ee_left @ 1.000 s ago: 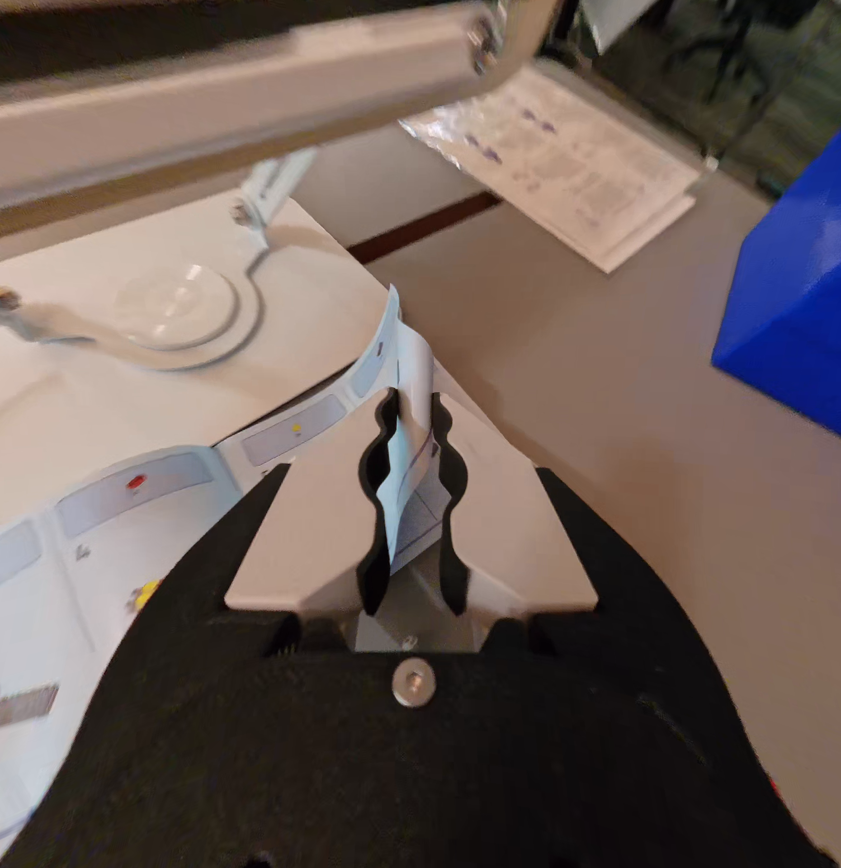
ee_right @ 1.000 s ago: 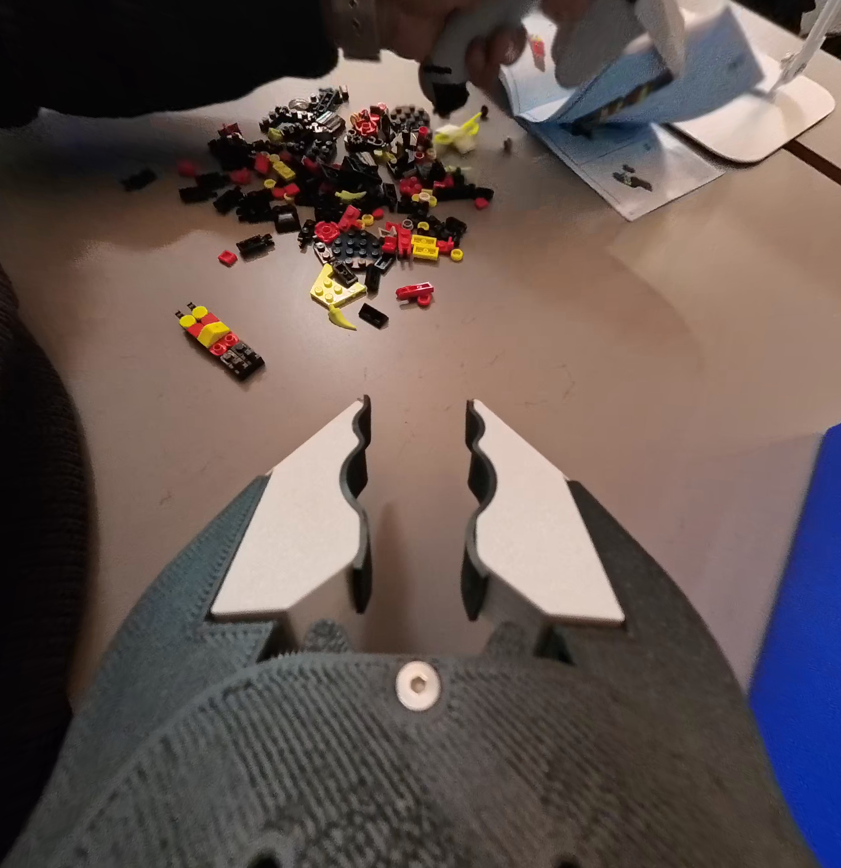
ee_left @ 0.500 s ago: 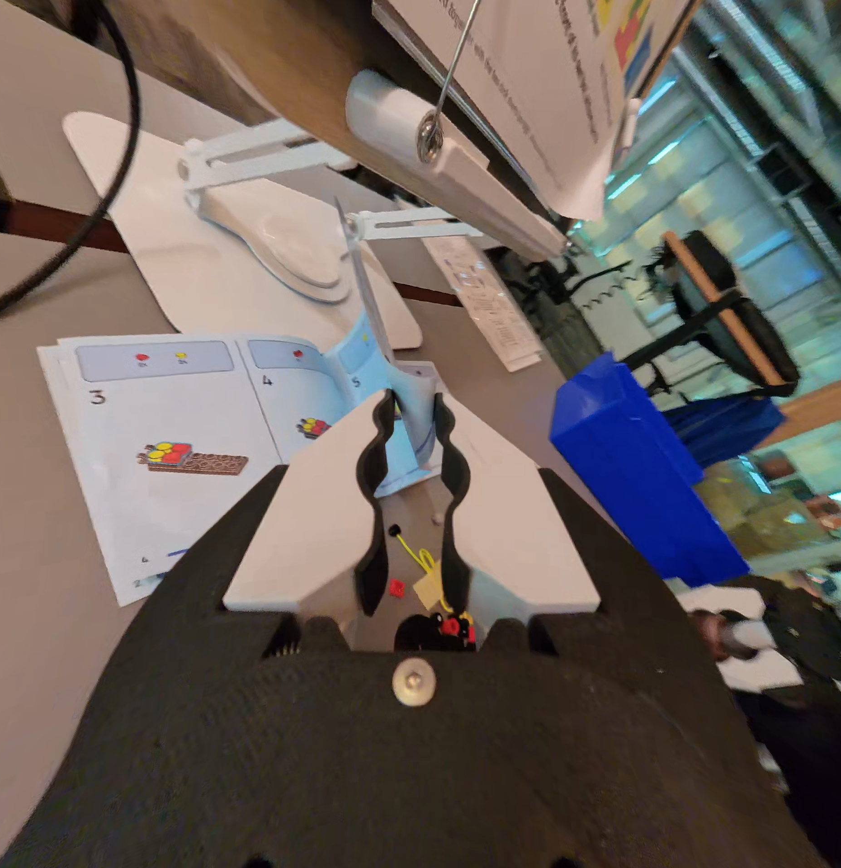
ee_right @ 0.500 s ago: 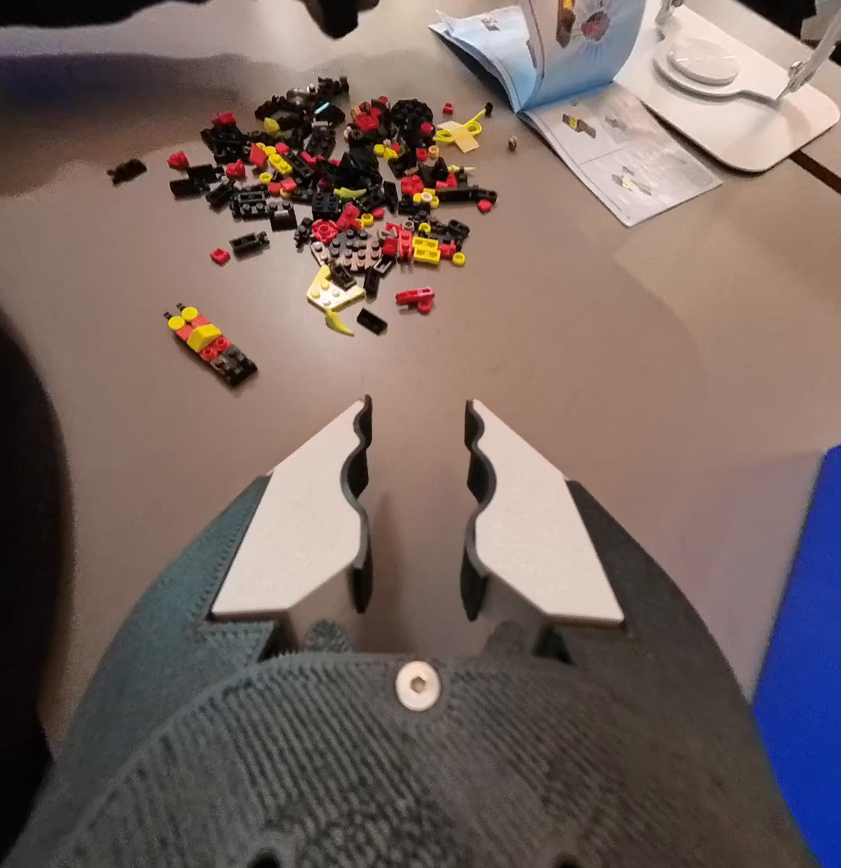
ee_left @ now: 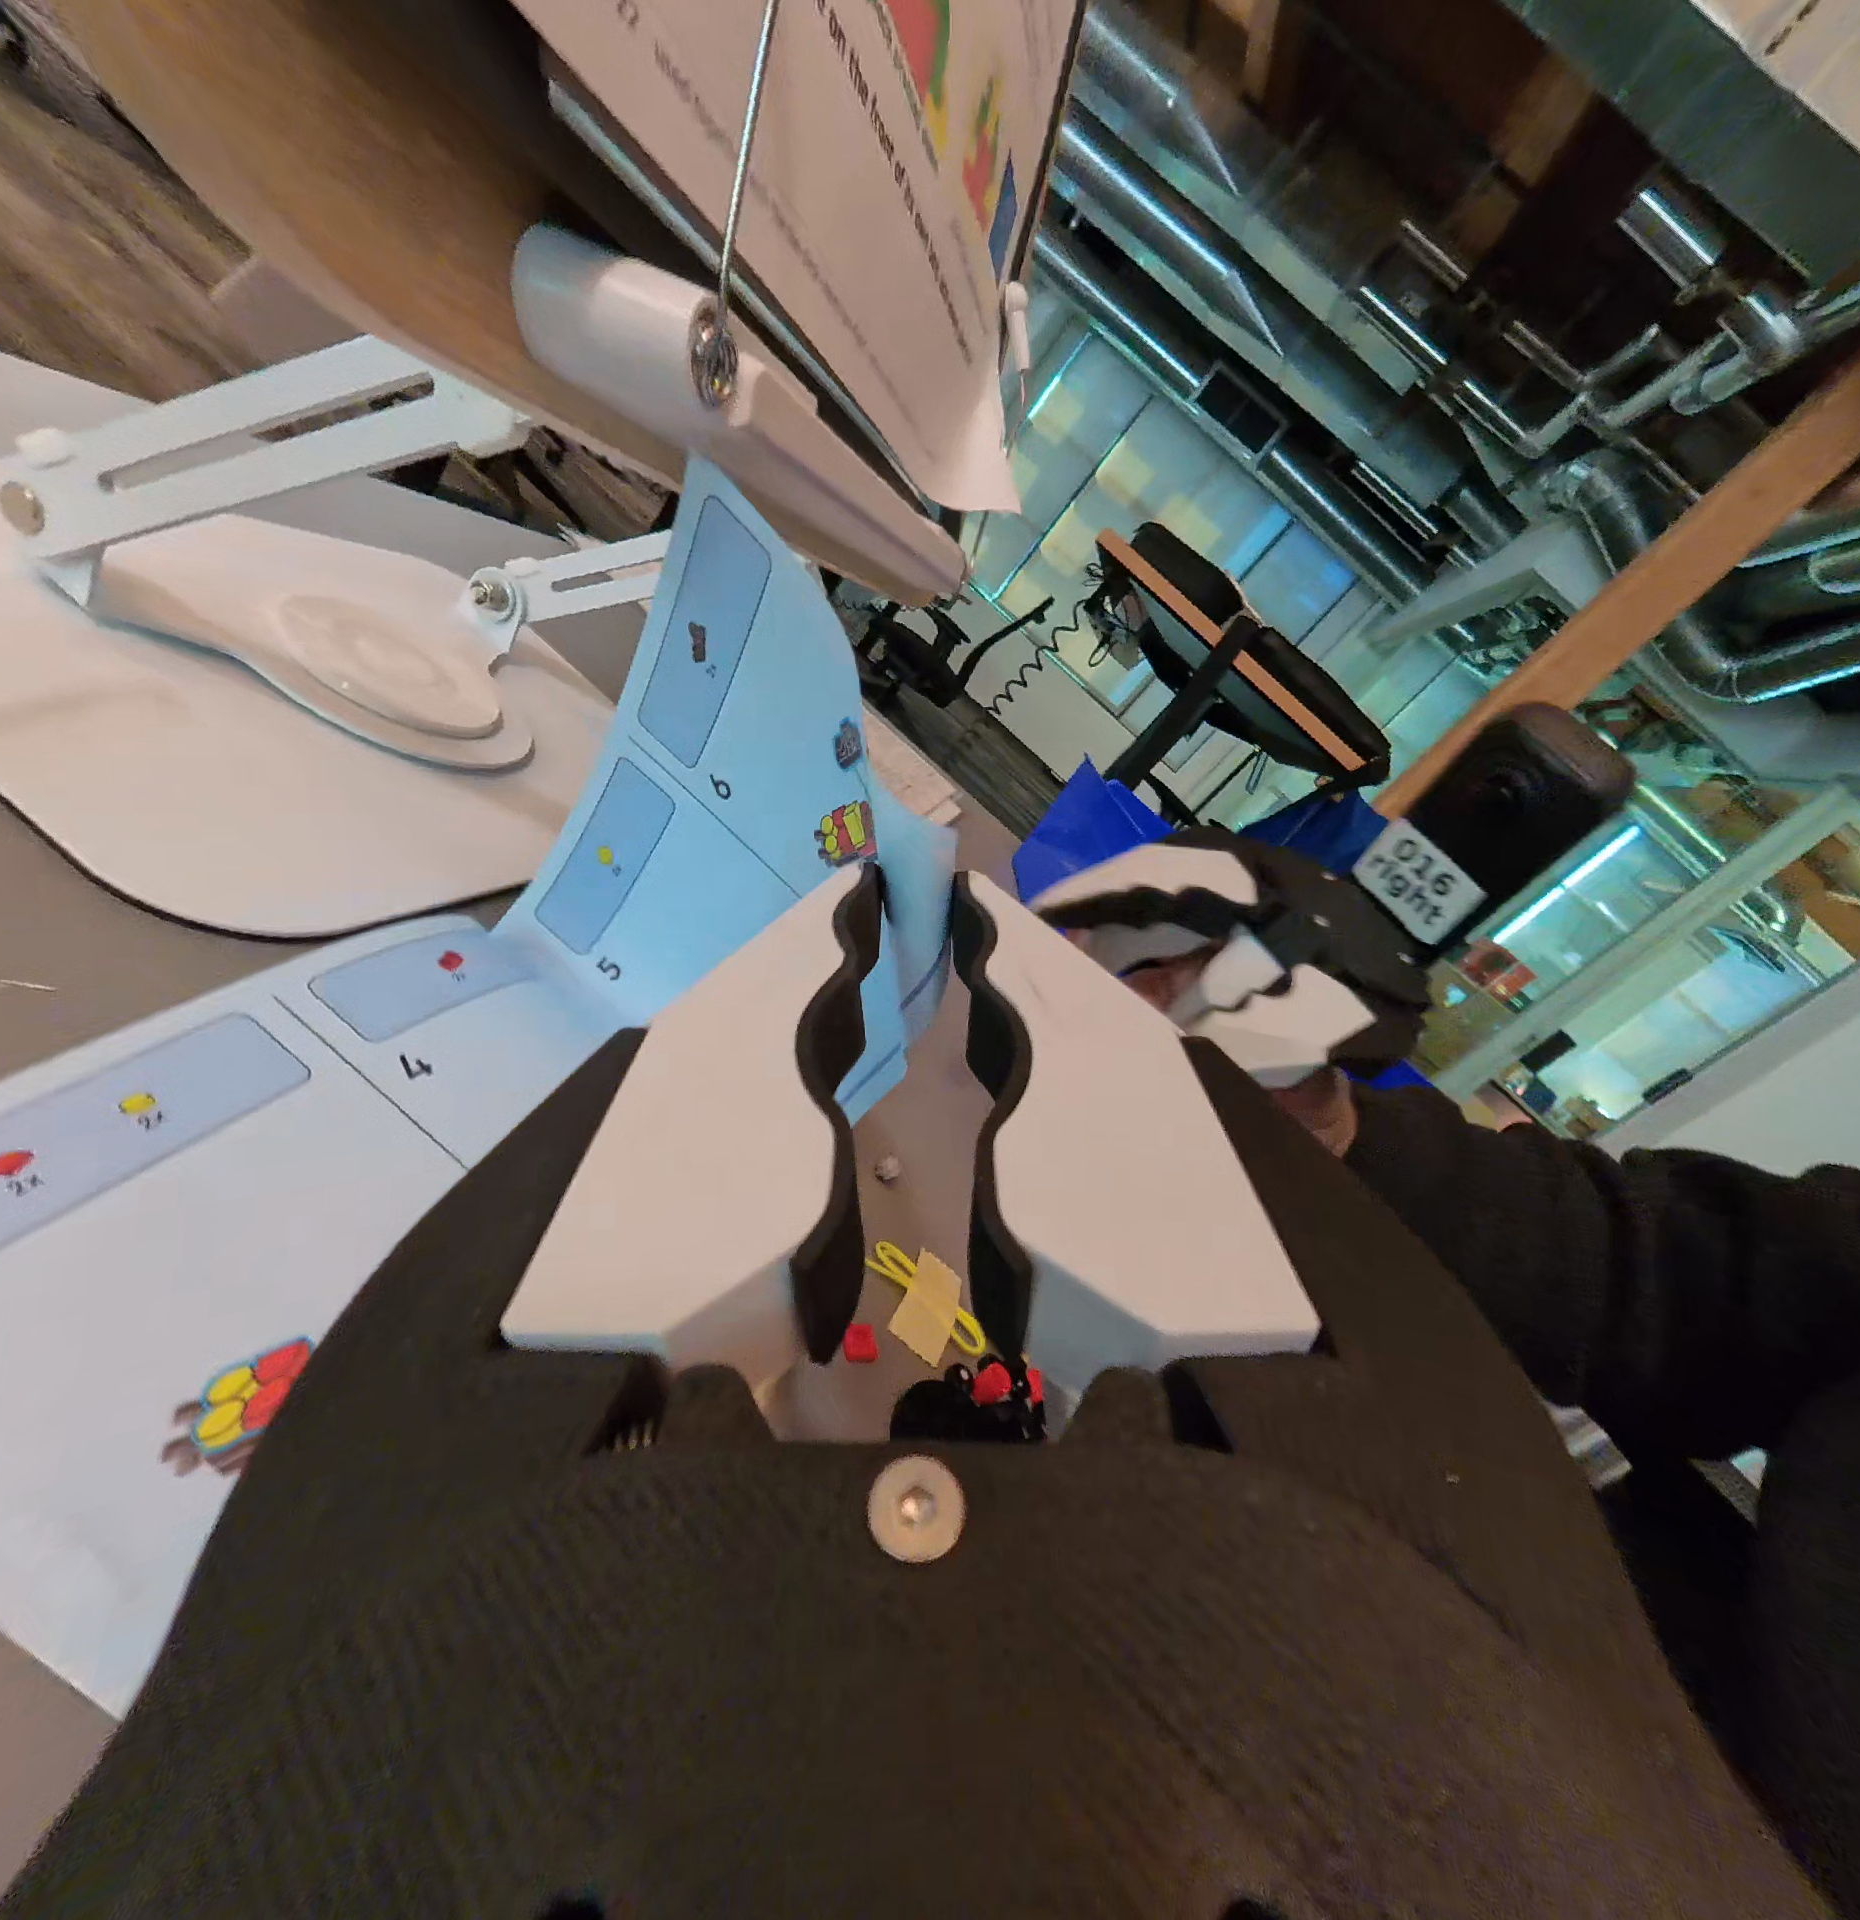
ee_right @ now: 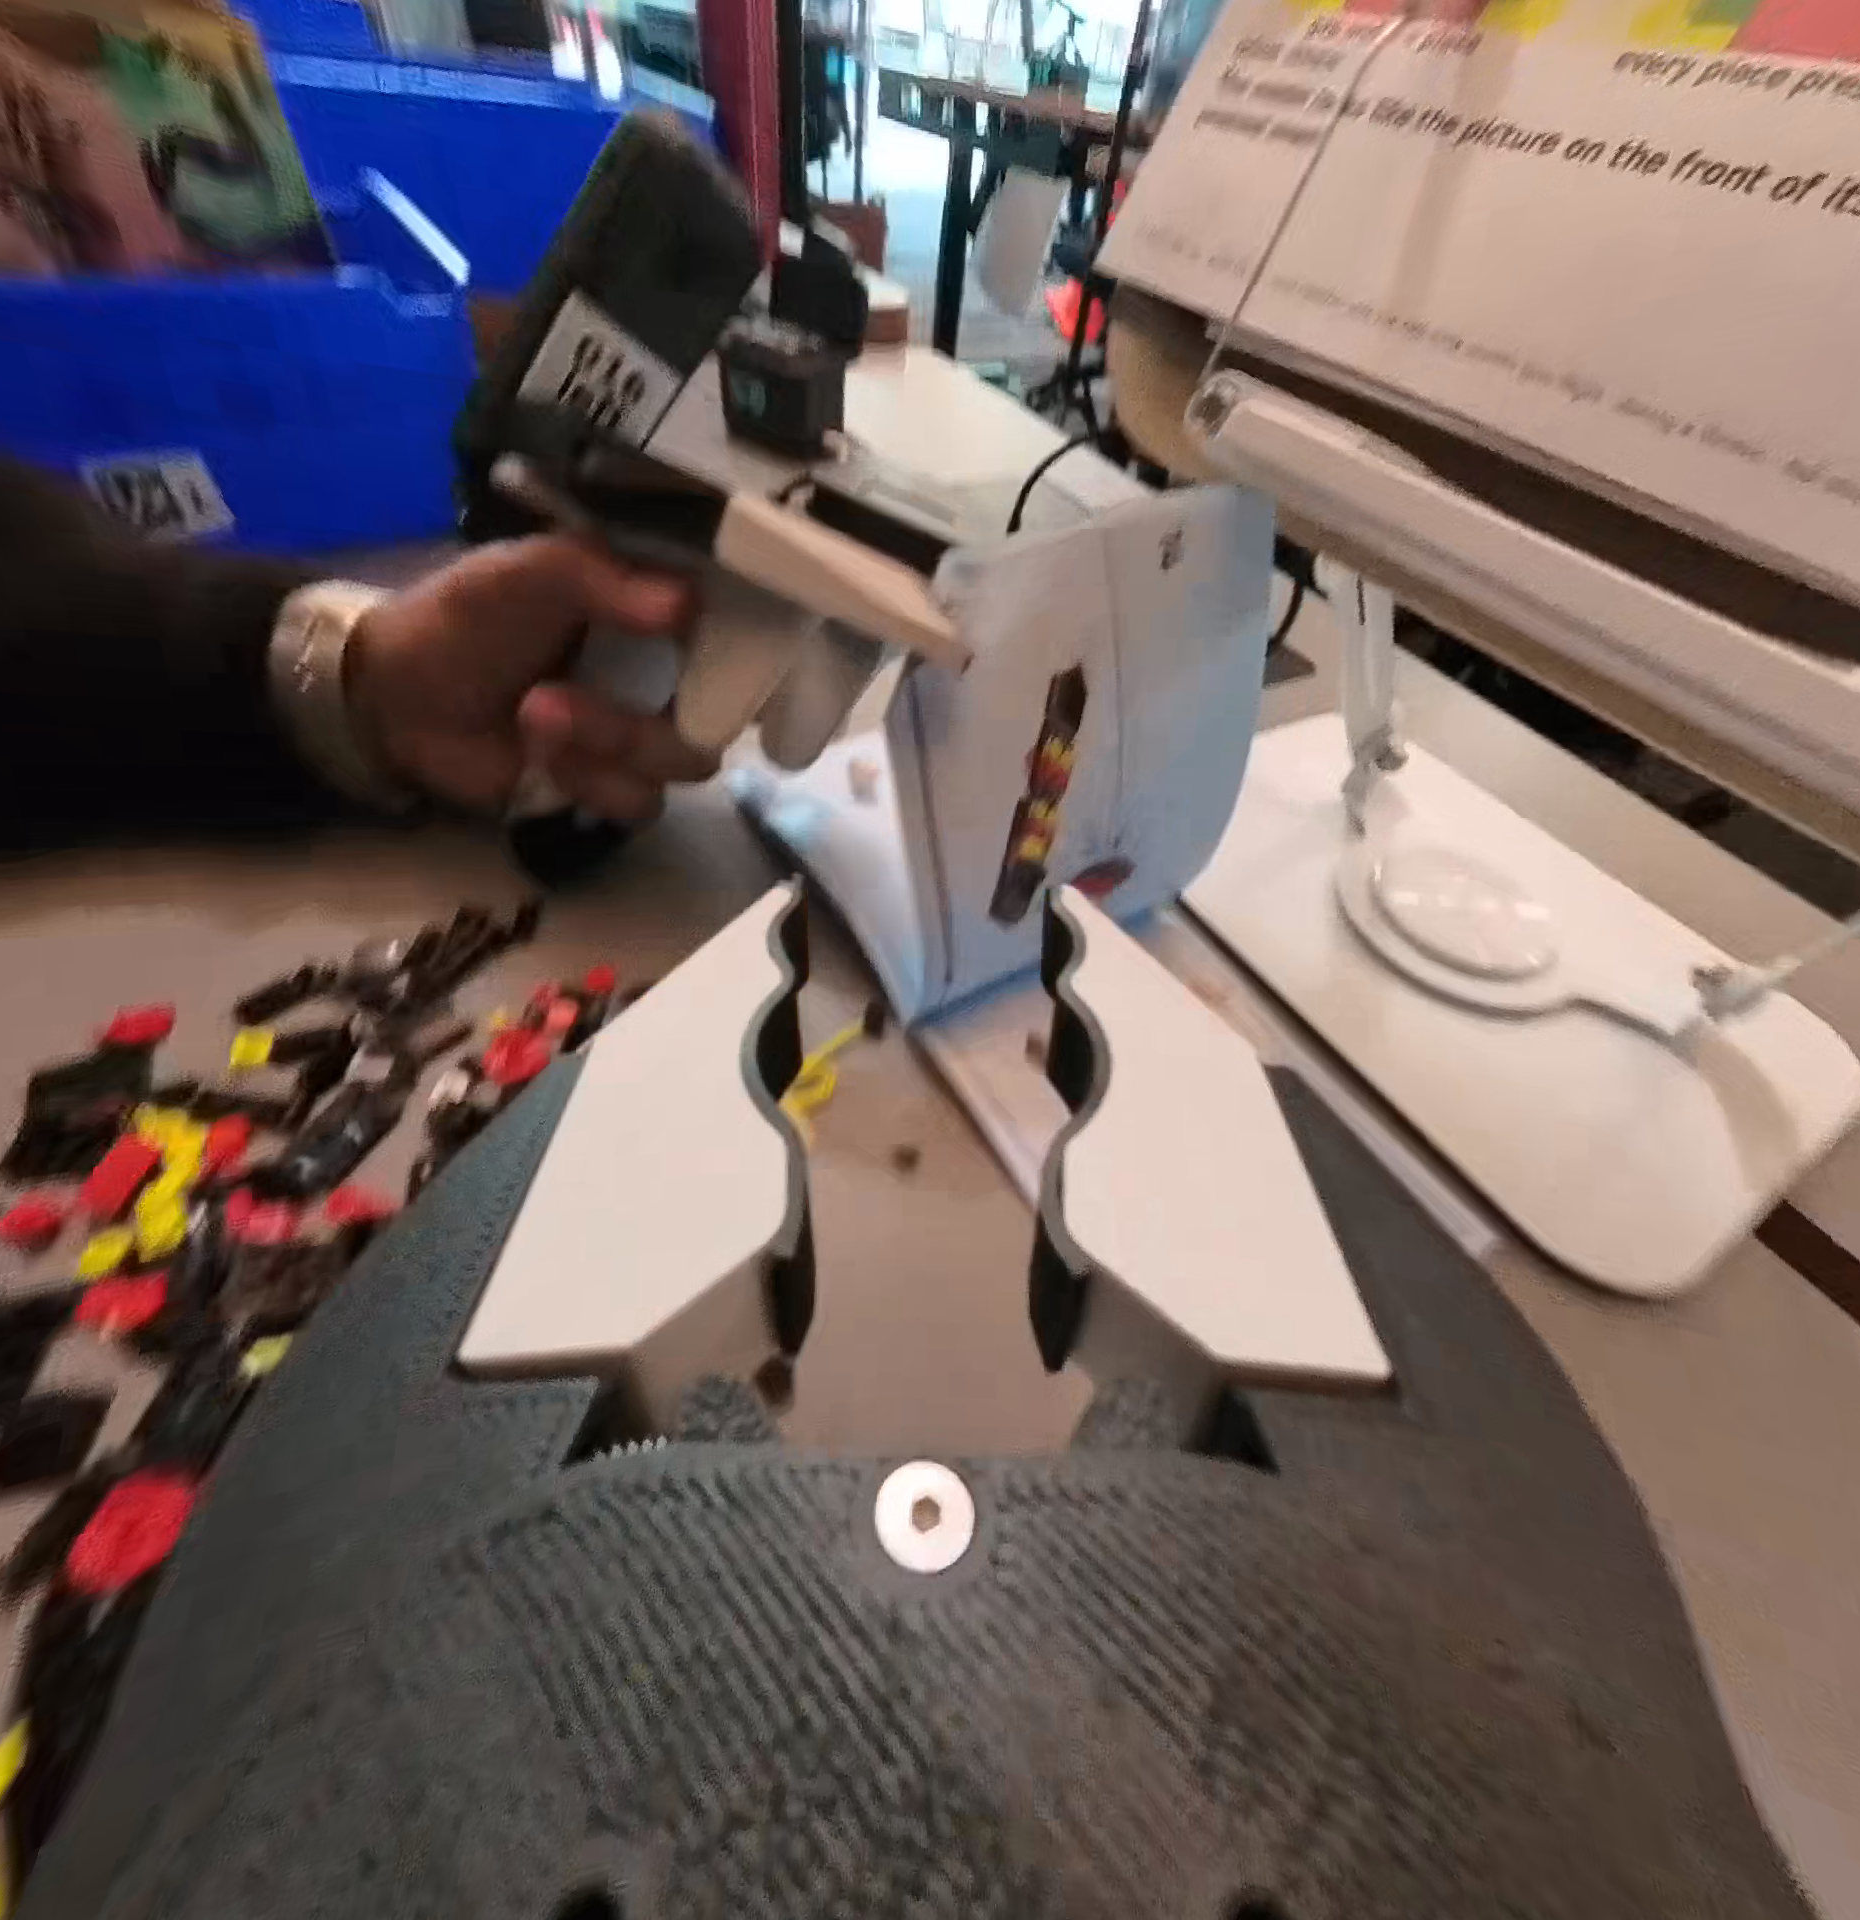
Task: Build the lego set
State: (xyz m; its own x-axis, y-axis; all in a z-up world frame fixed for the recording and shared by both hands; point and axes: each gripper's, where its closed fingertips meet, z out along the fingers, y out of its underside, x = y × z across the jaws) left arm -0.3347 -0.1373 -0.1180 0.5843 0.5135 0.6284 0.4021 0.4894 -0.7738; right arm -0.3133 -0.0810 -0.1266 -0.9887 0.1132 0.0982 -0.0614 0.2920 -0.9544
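My left gripper is shut on a page of the light-blue instruction booklet and holds that page lifted and curved above the open booklet lying on the table. In the right wrist view the left gripper pinches the raised page, held by a hand. My right gripper is open and empty, low over the table and pointed at the booklet. It also shows in the left wrist view, open. A pile of loose black, red and yellow lego pieces lies left of the right gripper.
A white stand base sits right of the booklet, its arm carrying a board with a printed sheet overhead. Blue bins stand at the back left. A yellow piece and small red ones lie under my left fingers. One gripper's finger ends stand about 7 centimeters off the other's.
The left gripper has raised the pinched page higher and it now curves upward. The right gripper has swung forward and lower from over the bare table toward the booklet, still open.
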